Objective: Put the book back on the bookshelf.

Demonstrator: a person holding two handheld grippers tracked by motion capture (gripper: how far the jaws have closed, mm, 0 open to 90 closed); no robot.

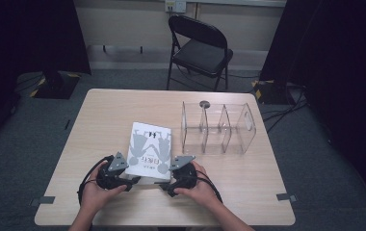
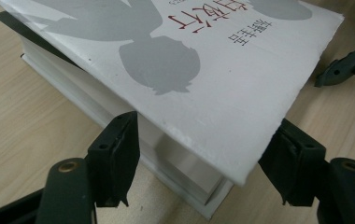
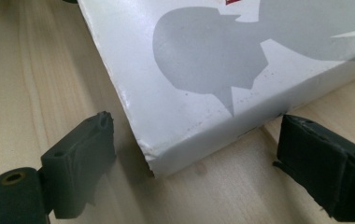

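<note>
A white book [image 1: 149, 151] with grey figures and red lettering on its cover lies flat in the middle of the table. My left gripper [image 1: 131, 181] is open at the book's near left corner. In the left gripper view that corner [image 2: 222, 107] sits between the two black fingers [image 2: 116, 158], with the cover overhanging the page block. My right gripper [image 1: 164, 186] is open at the near right corner. In the right gripper view the book's spine corner [image 3: 185, 140] lies between the spread fingers [image 3: 86, 156], just ahead of them. The right gripper's fingertip [image 2: 348, 63] appears beyond the book.
A clear acrylic divider box [image 1: 218, 127] with several compartments stands right of the book, near the table's far right. A small dark round item [image 1: 204, 104] lies behind it. A black folding chair [image 1: 199, 48] stands beyond the wooden table [image 1: 104, 115].
</note>
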